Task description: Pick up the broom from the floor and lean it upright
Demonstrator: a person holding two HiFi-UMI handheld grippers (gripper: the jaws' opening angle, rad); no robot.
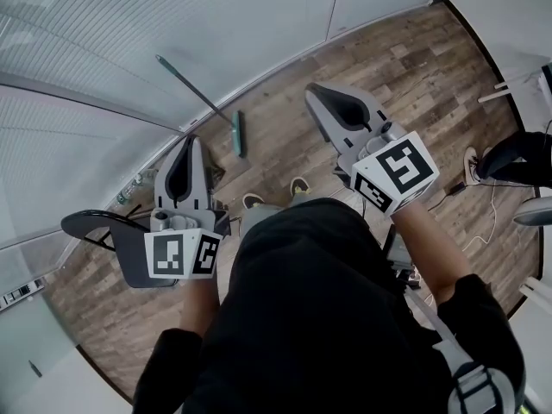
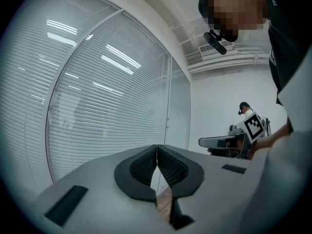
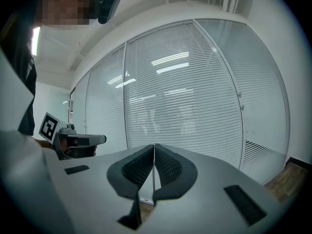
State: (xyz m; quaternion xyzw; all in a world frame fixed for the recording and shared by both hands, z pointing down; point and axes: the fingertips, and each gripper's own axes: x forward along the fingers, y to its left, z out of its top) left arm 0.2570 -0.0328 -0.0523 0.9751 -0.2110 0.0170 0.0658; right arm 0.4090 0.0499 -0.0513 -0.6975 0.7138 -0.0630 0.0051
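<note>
Both grippers are empty and closed. In the left gripper view the left gripper (image 2: 157,148) has its ribbed black pads pressed together with nothing between them. The right gripper view shows the same for the right gripper (image 3: 154,146).

From the head view, a broom (image 1: 236,134) with a thin dark handle and a teal head stands ahead of both grippers. It is just beyond and to the right of the left gripper's tips (image 1: 189,140), and well to the left of the right gripper's tips (image 1: 313,87). Its head is on the wood-plank floor (image 1: 405,67). Its handle slants up and away toward the glass wall with white slatted blinds (image 1: 112,33). Whether the handle tip touches the glass is hard to tell.

Neither gripper view shows the broom; each looks level at the blinds, and the other gripper shows at the frame's edge. A dark curved chair (image 1: 108,227) lies beneath the left gripper, partly covered by it. The person's black-clad torso (image 1: 319,309) hides the floor below the hands, except for two shoe tips (image 1: 253,200).
</note>
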